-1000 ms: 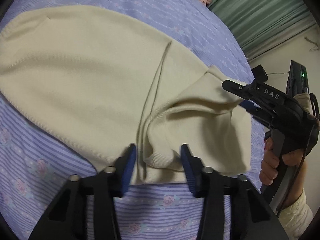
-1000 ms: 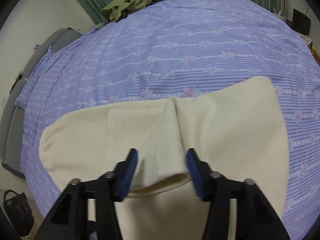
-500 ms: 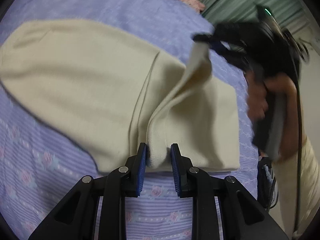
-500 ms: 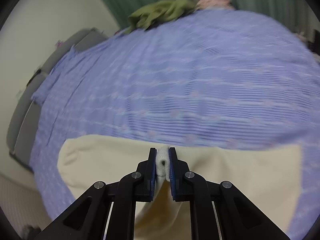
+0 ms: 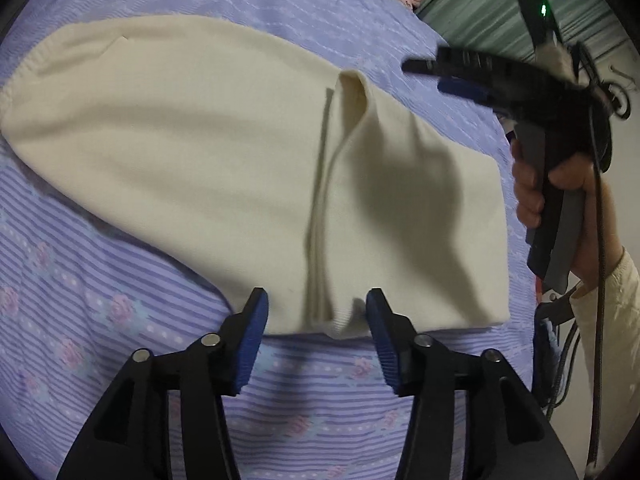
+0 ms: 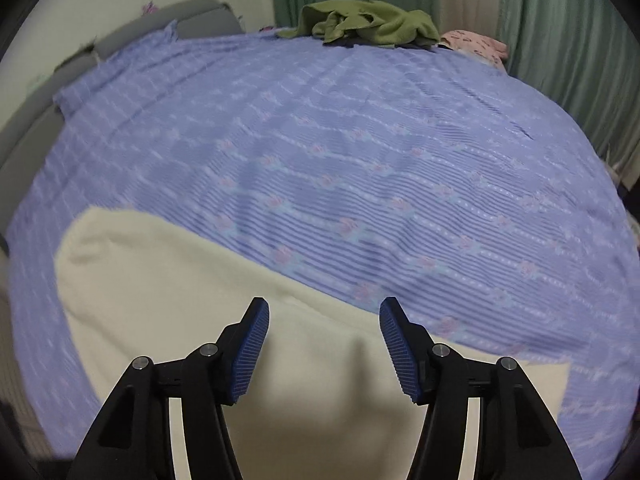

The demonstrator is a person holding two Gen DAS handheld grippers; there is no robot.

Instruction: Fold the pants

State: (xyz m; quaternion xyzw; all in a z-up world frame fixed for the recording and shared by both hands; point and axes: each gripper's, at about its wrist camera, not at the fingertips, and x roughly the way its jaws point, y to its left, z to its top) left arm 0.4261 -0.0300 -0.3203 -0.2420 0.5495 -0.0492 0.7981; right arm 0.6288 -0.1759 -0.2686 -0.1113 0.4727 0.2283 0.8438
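Note:
The cream pants (image 5: 192, 132) lie folded flat on the bed, with a layered fold edge (image 5: 320, 216) running down the middle. My left gripper (image 5: 316, 332) is open, its jaws either side of the near end of that fold edge, holding nothing. My right gripper (image 5: 448, 76) hovers open above the pants' far right side. In the right wrist view the right gripper (image 6: 322, 344) is open and empty above the pants (image 6: 160, 280).
The bed has a purple striped floral sheet (image 6: 360, 152). A green garment (image 6: 360, 20) and a pink cloth (image 6: 476, 42) lie at the far edge by green curtains (image 6: 560, 32). A grey headboard (image 6: 36, 120) is at the left.
Both grippers closed on the pants' edge, carried it over, and have now opened and let go. The raised fold has dropped flat and the right gripper has lifted away.

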